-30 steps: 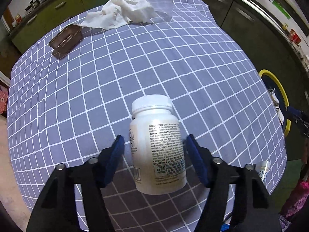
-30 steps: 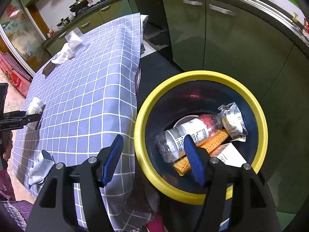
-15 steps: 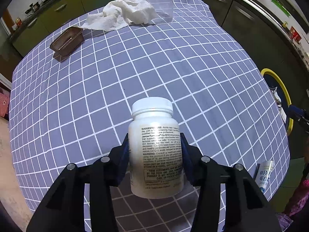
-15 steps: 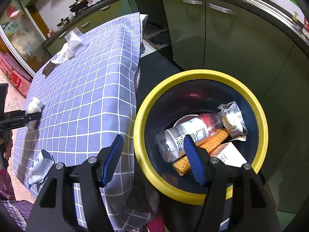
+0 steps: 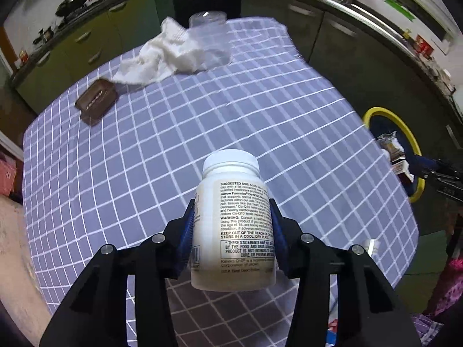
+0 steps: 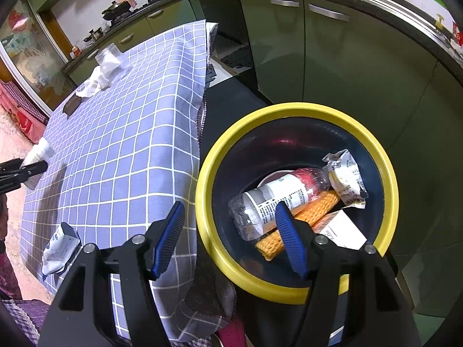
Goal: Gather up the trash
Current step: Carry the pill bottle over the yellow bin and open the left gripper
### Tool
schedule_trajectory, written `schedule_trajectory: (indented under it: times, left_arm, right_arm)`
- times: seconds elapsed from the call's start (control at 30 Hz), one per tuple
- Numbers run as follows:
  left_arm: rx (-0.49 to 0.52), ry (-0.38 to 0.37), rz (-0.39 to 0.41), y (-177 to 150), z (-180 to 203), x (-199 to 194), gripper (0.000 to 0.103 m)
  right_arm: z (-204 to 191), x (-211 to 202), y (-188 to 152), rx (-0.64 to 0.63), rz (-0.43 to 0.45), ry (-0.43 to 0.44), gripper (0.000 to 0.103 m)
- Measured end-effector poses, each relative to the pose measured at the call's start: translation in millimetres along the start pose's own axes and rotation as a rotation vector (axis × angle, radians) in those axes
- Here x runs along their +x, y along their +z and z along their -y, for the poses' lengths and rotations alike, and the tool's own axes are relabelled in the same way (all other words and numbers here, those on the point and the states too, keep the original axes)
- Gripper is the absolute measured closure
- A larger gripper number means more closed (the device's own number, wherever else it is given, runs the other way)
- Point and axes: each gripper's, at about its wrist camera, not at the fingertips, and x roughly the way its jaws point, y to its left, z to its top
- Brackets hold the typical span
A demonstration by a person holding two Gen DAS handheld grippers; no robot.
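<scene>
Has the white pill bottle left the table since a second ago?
Yes. The left gripper has just closed on the white pill bottle and raised it: against the checked tablecloth the grid looks smaller and a shadow lies beneath it.

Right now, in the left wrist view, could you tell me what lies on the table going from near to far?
White bottle held in the left gripper → brown box → white cloth → clear jar.
</scene>
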Motion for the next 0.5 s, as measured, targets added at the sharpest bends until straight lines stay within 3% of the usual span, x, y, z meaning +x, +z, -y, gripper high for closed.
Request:
schedule_trajectory:
  times: [0.23,0.5]
  left_arm:
    - [0.115,-0.047,0.051,19.1,51.6,-23.4,0.056]
    - [0.288,-0.172,0.063,52.3,145.0,-18.6,0.056]
  right_arm:
    - [21.9,-19.0,-5.6,0.039,0.039,-0.018,0.041]
    - [60.7,-39.9,-17.3,0.104,0.068,-0.052,0.041]
